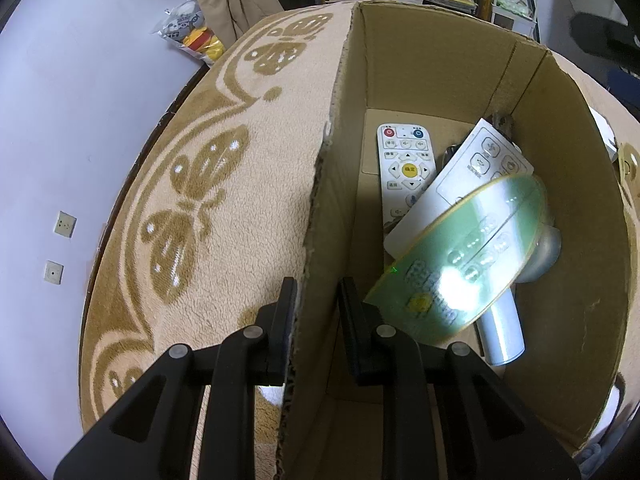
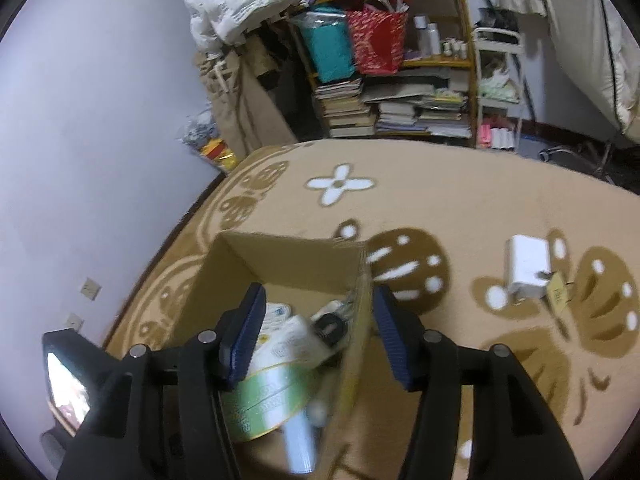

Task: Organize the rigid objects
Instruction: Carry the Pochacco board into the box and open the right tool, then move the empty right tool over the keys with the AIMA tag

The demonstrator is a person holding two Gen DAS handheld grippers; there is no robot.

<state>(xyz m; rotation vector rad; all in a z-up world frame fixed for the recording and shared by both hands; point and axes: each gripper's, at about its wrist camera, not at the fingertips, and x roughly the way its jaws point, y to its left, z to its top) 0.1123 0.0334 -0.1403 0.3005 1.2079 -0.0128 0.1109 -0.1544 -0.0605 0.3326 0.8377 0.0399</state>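
Left gripper (image 1: 316,308) clamping brown cardboard box (image 1: 440,64) wall; right gripper (image 2: 318,332) straddling opposite wall, fingers apart; white remotes (image 1: 404,172) lying inside.

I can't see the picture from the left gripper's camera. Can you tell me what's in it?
The left gripper is shut on the side wall of an open cardboard box sitting on a tan butterfly-patterned rug. Inside the box lie two white remote controls, a shiny green round lid and a silvery cylinder.
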